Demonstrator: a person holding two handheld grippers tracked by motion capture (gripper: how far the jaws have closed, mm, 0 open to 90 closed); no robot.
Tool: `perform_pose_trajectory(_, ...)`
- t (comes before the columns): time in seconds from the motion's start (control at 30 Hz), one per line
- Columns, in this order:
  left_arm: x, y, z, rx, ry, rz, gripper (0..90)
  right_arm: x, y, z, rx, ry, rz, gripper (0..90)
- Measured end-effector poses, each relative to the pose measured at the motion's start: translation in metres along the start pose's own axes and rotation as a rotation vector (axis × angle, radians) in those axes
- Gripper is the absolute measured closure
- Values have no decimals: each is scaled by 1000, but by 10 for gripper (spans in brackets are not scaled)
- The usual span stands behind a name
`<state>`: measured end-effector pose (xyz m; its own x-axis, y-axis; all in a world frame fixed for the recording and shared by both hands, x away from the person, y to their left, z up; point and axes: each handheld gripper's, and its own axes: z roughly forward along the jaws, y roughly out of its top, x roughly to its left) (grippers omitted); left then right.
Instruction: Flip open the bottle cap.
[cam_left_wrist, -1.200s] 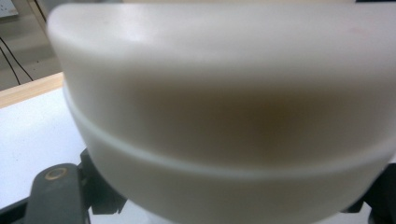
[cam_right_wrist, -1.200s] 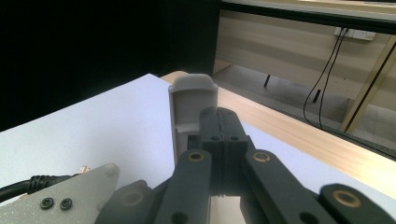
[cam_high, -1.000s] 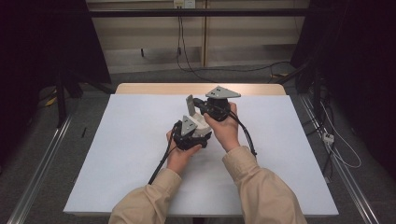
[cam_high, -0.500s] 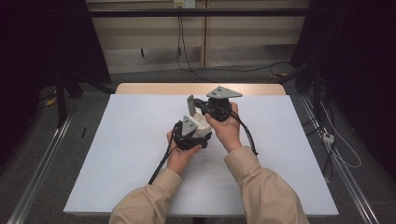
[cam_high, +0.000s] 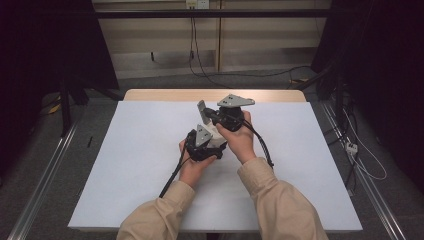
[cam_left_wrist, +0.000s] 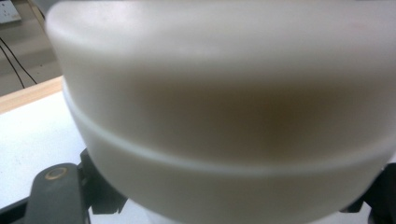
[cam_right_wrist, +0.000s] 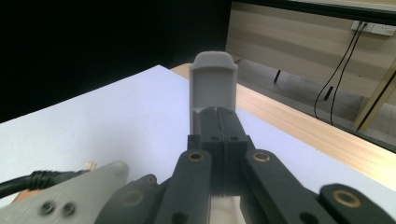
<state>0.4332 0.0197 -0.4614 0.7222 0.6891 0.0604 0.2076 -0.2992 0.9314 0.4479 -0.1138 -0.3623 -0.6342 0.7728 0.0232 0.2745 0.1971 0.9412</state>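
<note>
A cream-white container sits close against the left claw's camera, its rounded wall crossed by a thin raised band. In the high view it shows as a pale patch held between the two hands, above the middle of the white counter. What it holds cannot be seen; no opening faces any camera.

The left claw is clamped on this container, with its black jaws showing at the bottom corners of the left gripper view on either side of the wall. The left hand holds it low, just above the counter, with the grey plate tilted up.

The right claw is shut: its two black jaws meet along a seam, and a grey flat-backed piece with a rounded top stands up just beyond them. Whether the jaws pinch that piece or merely stand in front of it cannot be told. In the high view the right hand holds its claw slightly beyond and right of the left one, close against it, with the grey piece sticking out to the upper left.

The container is blurred and cut off on all sides in the left gripper view. Both beige sleeves are cut off at the bottom edge.
</note>
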Motion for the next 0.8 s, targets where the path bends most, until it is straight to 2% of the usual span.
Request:
perform_pose_trajectory(0.17, 2, 0, 0, 7, -5, 8, 188, -1, -3, 6, 19, 2, -9, 900)
perform_pose_trajectory(0.43, 4, 0, 0, 8, -10, -10, 188, -3, -4, 10, 11, 16, 13, 900)
perform_pose_trajectory(0.63, 3, 0, 0, 13, -9, -3, 187, -4, -2, 14, 21, 26, 10, 900)
perform_pose_trajectory(0.8, 4, 0, 0, 8, -9, -13, 187, -5, -3, 17, 21, 32, 15, 900)
